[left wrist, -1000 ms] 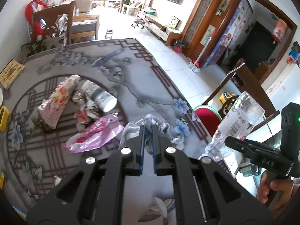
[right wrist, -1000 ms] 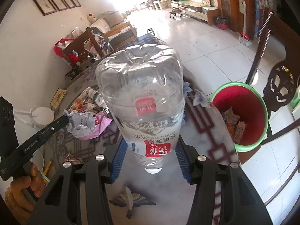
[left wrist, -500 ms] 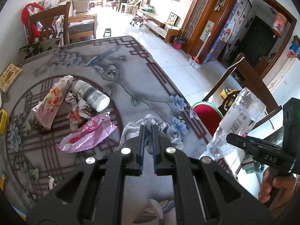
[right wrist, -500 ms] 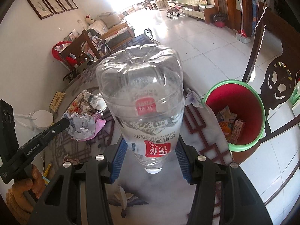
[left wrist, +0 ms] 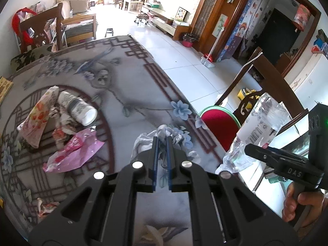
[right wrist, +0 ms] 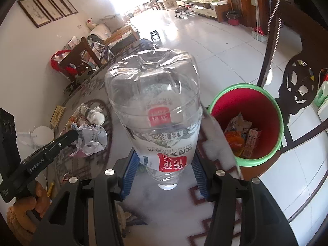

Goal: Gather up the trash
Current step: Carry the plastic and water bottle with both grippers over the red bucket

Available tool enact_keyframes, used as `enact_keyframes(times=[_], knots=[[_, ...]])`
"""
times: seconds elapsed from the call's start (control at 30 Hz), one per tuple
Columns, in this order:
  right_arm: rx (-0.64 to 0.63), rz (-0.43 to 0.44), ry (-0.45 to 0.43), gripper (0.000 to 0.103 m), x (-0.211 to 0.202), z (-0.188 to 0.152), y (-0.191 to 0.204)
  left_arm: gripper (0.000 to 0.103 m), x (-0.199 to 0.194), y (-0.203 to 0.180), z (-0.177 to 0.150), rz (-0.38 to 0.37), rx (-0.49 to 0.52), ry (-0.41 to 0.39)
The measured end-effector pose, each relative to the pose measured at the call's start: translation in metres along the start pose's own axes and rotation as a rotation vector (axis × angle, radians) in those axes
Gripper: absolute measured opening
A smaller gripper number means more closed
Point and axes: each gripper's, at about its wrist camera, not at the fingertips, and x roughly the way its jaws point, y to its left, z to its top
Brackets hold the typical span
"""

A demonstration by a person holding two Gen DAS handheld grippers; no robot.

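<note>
My left gripper (left wrist: 161,138) is shut on a crumpled white-grey plastic bag (left wrist: 143,143), held just above the patterned table; it also shows in the right wrist view (right wrist: 90,137). My right gripper (right wrist: 164,160) is shut on a clear plastic water bottle (right wrist: 155,110) with a red-and-white label, held near the table's edge; the bottle also shows in the left wrist view (left wrist: 260,127). A red bin with a green rim (right wrist: 246,123) stands on the floor beside the table, right of the bottle, with cartons inside. It also shows in the left wrist view (left wrist: 219,123).
On the table (left wrist: 127,94) lie a pink plastic bag (left wrist: 71,153), a flowery wrapper (left wrist: 39,116), a tipped white cup (left wrist: 80,108) and crumpled scraps (left wrist: 61,127). A dark wooden chair (right wrist: 295,75) stands behind the bin. White tiled floor lies beyond.
Both grippers have moved a little to the right toward the bin, each keeping its load. The bin looks larger and nearer in the right wrist view.
</note>
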Motion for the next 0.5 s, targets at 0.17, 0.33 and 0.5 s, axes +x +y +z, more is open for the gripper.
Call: enact_keyframes(times=[0.17, 0.33, 0.5], knots=[[0.017, -0.006, -0.007, 0.05, -0.001, 0.008, -0.019, 0.007, 0.012, -0.016, 0.007, -0.006, 0.015, 0.009], [0.04, -0.022, -0.014, 0.05, -0.004, 0.016, -0.043, 0.007, 0.029, -0.035, 0.013, -0.013, 0.023, 0.025], [0.061, -0.041, -0.01, 0.05, -0.004, 0.026, -0.071, 0.007, 0.051, -0.057, 0.023, -0.035, 0.029, 0.04]])
